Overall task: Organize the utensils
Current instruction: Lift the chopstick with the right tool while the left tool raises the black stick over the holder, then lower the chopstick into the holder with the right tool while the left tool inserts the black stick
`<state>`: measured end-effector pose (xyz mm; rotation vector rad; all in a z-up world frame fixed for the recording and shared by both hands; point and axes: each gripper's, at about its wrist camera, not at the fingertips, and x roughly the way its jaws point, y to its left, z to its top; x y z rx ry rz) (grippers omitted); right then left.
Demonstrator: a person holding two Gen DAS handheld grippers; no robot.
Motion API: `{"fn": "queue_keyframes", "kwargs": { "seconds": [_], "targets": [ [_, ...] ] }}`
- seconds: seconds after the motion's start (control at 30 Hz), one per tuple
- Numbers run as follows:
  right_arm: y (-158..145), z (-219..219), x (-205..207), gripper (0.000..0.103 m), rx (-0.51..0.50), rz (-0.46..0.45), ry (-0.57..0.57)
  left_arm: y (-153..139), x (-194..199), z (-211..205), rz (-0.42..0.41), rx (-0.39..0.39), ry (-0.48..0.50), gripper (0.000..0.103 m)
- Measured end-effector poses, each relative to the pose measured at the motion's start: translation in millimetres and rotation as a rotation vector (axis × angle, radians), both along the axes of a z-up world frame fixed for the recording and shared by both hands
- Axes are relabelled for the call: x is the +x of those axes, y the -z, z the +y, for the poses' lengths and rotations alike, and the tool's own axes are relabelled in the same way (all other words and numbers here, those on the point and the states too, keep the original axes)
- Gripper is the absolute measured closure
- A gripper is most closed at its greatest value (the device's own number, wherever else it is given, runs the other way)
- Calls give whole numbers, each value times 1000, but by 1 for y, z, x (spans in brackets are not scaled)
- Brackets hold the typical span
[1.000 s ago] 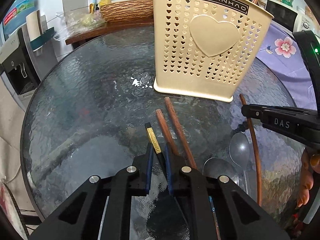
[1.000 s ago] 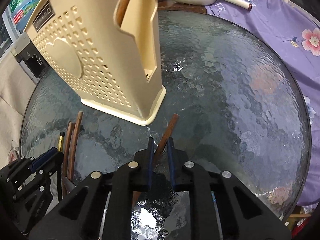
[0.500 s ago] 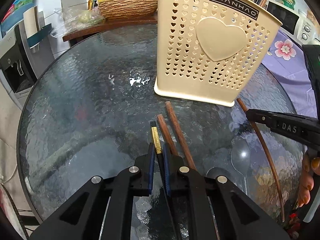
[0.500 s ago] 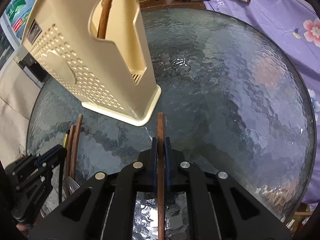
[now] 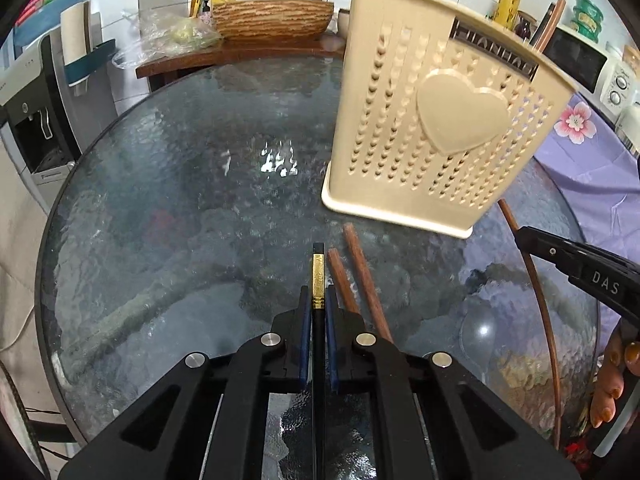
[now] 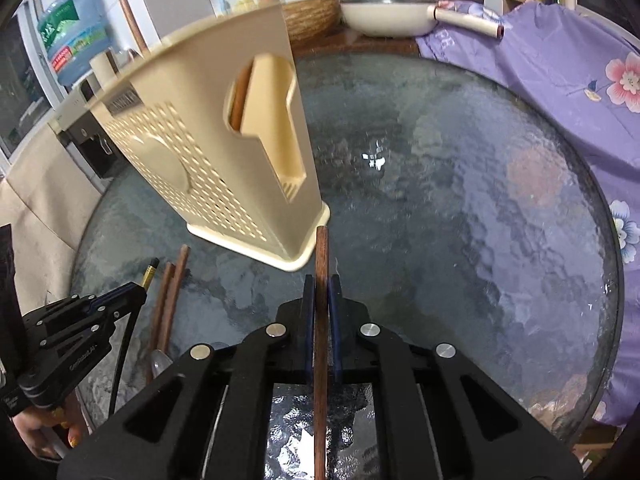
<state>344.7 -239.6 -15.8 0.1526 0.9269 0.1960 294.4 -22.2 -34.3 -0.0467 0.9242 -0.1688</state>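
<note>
Gripping thin sticks near one end, the left hand-held gripper point(image 5: 318, 320) clenched on a black gold-banded chopstick point(image 5: 318, 276) and the right hand-held gripper point(image 6: 321, 312) on a brown chopstick point(image 6: 322, 264), both near the beige holder point(image 5: 436, 128) mid-worktop, risks them pivoting or slipping onto the slick textured glass worktop point(image 6: 480, 208) in a cluttered kitchen.

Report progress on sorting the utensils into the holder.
Done: at least two brown sticks already stand in the beige holder. In hand: the left tool grips the black gold-banded chopstick; the right tool grips a brown chopstick. Left: two brown chopsticks and a spoon on the glass table.
</note>
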Motion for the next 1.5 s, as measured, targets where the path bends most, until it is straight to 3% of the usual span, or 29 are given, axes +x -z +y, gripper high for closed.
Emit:
{"fn": "queue_keyframes", "kwargs": {
  "seconds": [0.93,1.5],
  "targets": [
    [-108,-13,-68,96,95,-320,-145,-92,-46,2,-208,-59,46,96],
    [-148,-17,-100,96,120,-401,-173,-133,-67,4,-298,-87,76,96]
  ]
}}
